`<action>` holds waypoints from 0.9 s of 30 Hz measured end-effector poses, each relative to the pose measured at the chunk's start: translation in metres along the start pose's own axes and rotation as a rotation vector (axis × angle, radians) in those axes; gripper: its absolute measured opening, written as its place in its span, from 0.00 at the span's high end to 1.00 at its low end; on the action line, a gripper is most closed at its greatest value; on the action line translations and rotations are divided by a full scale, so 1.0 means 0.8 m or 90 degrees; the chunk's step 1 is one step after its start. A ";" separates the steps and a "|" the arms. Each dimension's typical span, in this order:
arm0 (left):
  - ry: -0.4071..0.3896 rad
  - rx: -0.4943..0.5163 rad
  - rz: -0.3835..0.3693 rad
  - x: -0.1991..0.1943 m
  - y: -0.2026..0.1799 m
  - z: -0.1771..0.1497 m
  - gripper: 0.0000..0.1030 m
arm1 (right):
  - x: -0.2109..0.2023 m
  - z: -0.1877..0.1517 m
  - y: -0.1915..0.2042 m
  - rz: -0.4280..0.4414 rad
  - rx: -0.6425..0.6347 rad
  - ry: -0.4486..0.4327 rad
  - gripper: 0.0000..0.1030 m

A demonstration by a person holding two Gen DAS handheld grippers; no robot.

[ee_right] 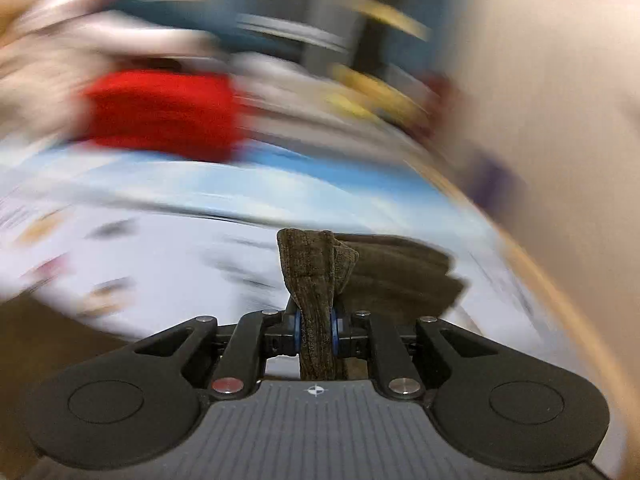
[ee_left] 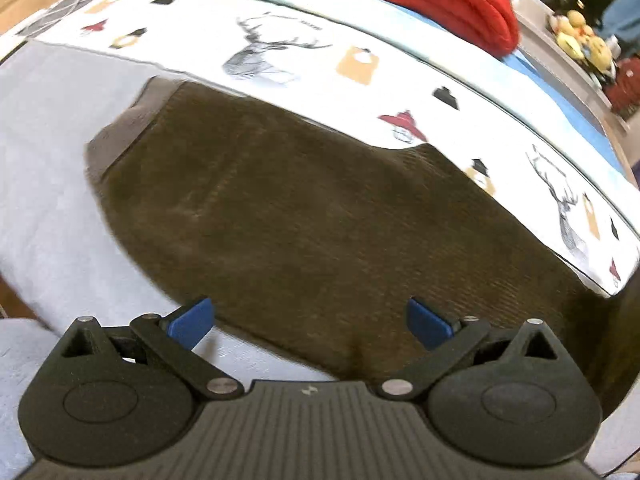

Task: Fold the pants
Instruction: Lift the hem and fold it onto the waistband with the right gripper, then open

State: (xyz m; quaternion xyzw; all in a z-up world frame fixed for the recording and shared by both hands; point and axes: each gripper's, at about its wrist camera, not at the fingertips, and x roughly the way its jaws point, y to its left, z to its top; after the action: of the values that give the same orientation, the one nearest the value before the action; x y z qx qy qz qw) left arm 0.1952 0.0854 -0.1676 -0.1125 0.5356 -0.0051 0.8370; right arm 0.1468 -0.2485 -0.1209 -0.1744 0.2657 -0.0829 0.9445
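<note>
With the right gripper (ee_right: 316, 326) clamped on a bunched end of the brown corduroy pants (ee_left: 304, 216) spread on the bed sheet (ee_left: 48, 152), carry it flat across while the left gripper (ee_left: 309, 318), jaws apart and empty, steadies the fold line.

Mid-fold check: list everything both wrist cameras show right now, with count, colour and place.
pants: one, brown ribbed fabric, spread on the bed; a bunched end is pinched in the right gripper.
grey sheet: one, pale grey, under the pants on the near side.
printed cover: one, white with deer and small figures, beyond the pants.
blue bedding: one strip, light blue, past the printed cover.
red quilted item: one, red, at the far side of the bed.
yellow plush toys: several, far right on a ledge.
left gripper: one, black with blue pads, open above the pants.
right gripper: one, black, shut on the pants.
</note>
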 end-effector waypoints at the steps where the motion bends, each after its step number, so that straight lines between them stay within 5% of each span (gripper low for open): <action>1: 0.002 -0.009 0.002 -0.002 0.009 -0.003 0.00 | -0.007 -0.007 0.048 0.051 -0.087 -0.012 0.87; 5: 0.021 -0.043 0.017 -0.002 0.035 -0.015 0.00 | -0.010 -0.094 0.196 0.232 -0.358 0.073 0.87; 6: 0.027 -0.045 0.020 -0.002 0.040 -0.016 0.00 | -0.009 -0.117 0.214 0.254 -0.398 0.097 0.87; 8: 0.026 -0.042 0.025 -0.005 0.046 -0.019 0.00 | -0.019 -0.145 0.231 0.212 -0.449 0.049 0.87; 12: 0.027 -0.046 0.029 -0.001 0.045 -0.018 0.00 | -0.015 -0.124 0.207 0.242 -0.347 0.083 0.86; 19: 0.013 -0.029 0.017 -0.001 0.028 -0.020 0.00 | -0.037 -0.102 0.190 0.236 -0.258 0.038 0.86; 27: 0.027 -0.035 0.022 0.007 0.032 -0.021 0.00 | -0.035 -0.118 0.191 0.299 -0.263 0.084 0.73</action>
State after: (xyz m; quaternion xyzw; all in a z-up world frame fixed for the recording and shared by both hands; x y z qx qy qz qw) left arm 0.1796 0.1066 -0.1844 -0.1255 0.5548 0.0218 0.8222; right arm 0.0823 -0.1268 -0.2402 -0.2908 0.3705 0.1821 0.8631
